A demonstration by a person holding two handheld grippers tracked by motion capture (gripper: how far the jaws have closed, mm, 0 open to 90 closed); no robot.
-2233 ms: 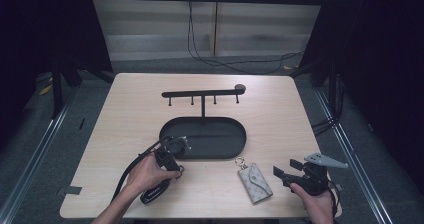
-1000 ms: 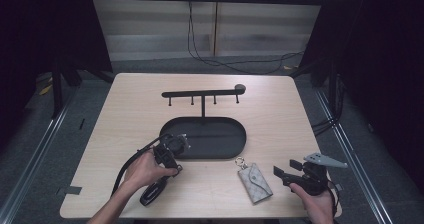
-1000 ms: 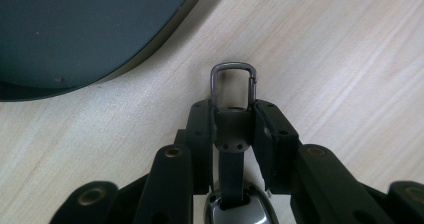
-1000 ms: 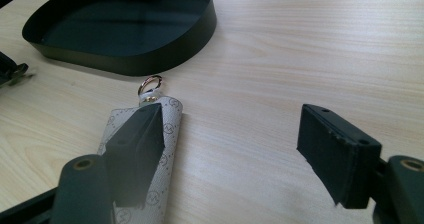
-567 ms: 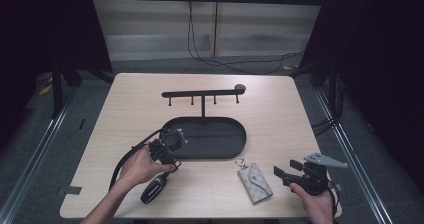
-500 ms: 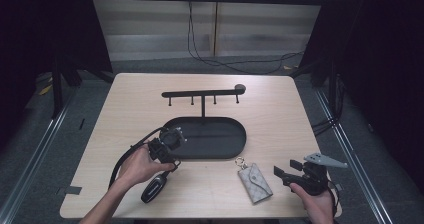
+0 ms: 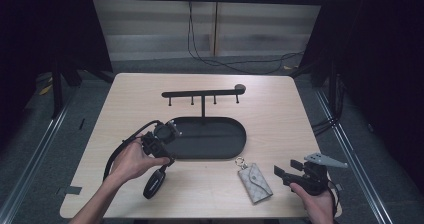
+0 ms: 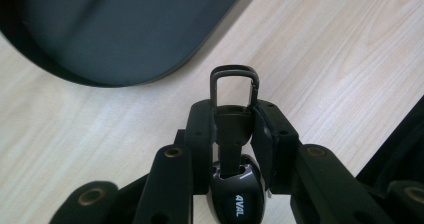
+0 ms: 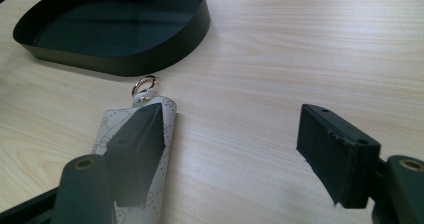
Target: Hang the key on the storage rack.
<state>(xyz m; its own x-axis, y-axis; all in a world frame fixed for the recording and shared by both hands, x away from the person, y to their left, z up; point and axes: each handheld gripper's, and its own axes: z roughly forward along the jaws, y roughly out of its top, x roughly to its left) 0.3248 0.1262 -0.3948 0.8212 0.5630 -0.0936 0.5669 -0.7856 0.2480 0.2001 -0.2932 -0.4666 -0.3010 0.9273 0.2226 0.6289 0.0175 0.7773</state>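
My left gripper (image 8: pixel 235 124) is shut on the neck of a glossy black car key fob (image 8: pixel 236 189). The fob's black clip loop (image 8: pixel 234 84) sticks out past the pads, above bare wood. From the high view, the left gripper (image 7: pixel 159 143) is held at the left end of the black oval tray (image 7: pixel 235 134). A grey patterned key pouch (image 7: pixel 255 182) with a metal ring (image 9: pixel 143 86) lies flat in front of the tray. My right gripper (image 9: pixel 232 124) has just been closing but stands open, its left jaw over the pouch (image 9: pixel 167 129), with nothing gripped.
A black hook rack (image 7: pixel 202 93) rises on a post from the tray's far rim. The table's front edge (image 7: pixel 200 217) is near both hands. A cable (image 7: pixel 116 154) loops left of the left hand. Dark curtains and floor surround the table.
The left hand has lifted its gripper with the key fob and drifted slightly away from the front edge. The right hand has stayed where it was.
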